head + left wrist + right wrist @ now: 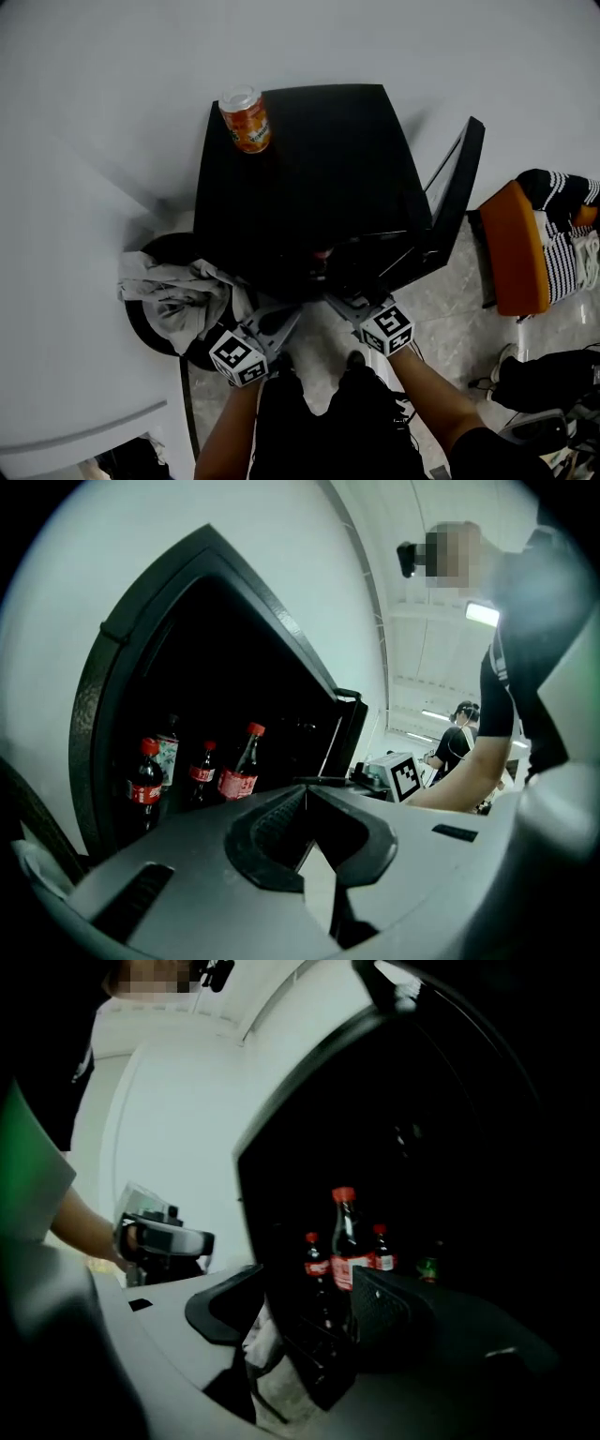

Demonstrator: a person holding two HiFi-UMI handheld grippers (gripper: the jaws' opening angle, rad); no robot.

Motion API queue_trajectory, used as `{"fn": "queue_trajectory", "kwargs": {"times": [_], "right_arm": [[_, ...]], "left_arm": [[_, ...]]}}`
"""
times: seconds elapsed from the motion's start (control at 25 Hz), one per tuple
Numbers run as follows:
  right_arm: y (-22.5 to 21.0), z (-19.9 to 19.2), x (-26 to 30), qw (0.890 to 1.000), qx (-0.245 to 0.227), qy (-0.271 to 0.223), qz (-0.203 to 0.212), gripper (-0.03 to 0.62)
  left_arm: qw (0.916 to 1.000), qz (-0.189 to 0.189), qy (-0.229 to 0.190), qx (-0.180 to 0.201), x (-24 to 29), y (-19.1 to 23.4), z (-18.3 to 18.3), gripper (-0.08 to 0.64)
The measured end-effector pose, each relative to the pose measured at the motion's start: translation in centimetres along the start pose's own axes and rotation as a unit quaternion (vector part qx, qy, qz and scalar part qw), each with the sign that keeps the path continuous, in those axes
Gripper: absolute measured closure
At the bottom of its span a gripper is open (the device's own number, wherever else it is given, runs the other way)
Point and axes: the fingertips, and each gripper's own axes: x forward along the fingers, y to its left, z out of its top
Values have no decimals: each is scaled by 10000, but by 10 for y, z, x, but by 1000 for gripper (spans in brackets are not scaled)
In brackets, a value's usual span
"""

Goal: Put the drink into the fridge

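a black mini fridge stands against a white wall, seen from above, with its door swung open to the right. an orange soda can stands upright on the fridge's top, at the far left corner, well apart from both grippers. inside the fridge, red-capped cola bottles stand upright in a row on the floor of the compartment. one more bottle with a pale label stands behind them.

the left gripper hangs in front of the fridge's near left corner. its jaws are pressed together tip to tip, and nothing is between them. in the head view it lies low and to the left of the opening, with its marker cube toward the person.

the right gripper points into the open fridge at its near edge. its jaws stand apart and grip nothing. the dark lower front edge of the fridge shows in the gap between them. the tallest cola bottle stands just beyond the right-hand jaw, but i cannot tell whether it touches the pad. in the head view this gripper reaches under the fridge's top edge, just beside a red bottle cap.

a grey cloth lies crumpled over a dark round object on the left of the fridge. an orange seat with a striped black-and-white cloth stands on the tiled floor at the right.
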Motion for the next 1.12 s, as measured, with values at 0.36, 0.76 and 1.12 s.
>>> {"fn": "queue_trajectory", "kwargs": {"times": [0.36,0.76,1.12], "right_arm": [[96,102,-99,9895,-268,-484,1335,506],[158,129,-153,9736,-494,-505,2171,563],[213,111,-231,9894,-674,-275,1257,561]], "left_arm": [[9994,270,-204,48,-17,-97,60,549],[9979,18,-573,300,-57,-172,89,549],[9923,-961,-437,648,-115,-249,58,549]]}}
